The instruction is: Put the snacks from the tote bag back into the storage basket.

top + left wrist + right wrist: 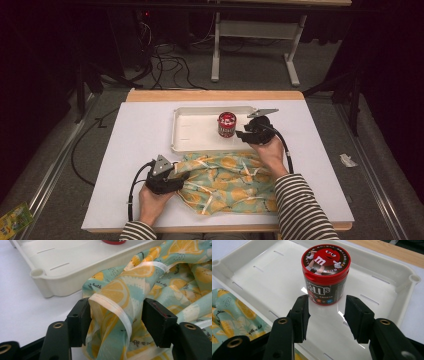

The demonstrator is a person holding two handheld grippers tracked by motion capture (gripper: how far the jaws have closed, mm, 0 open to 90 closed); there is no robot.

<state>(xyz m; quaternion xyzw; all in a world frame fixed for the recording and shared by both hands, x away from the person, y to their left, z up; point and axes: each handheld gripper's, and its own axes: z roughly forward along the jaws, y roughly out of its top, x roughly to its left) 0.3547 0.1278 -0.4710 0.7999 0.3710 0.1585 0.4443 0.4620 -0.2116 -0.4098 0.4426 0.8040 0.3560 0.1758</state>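
Observation:
A red-lidded M&M's tub (226,124) (325,272) stands upright in the white tray (192,135) (387,290). My right gripper (242,131) (326,315) is open just in front of the tub, with its jaws apart from the tub's sides and nothing between them. A teal cloth with lemon prints (225,182) (120,290) lies bunched in front of the tray. My left gripper (182,176) (116,315) is at the cloth's left edge. Its jaws stand wide, and a raised fold with a white hem sits between them.
The tray's near corner (50,277) is close to the cloth. A white mat (140,150) covers the table, with a wooden edge (215,95) at the back. Cables (170,65) and a table frame (255,35) are on the floor beyond.

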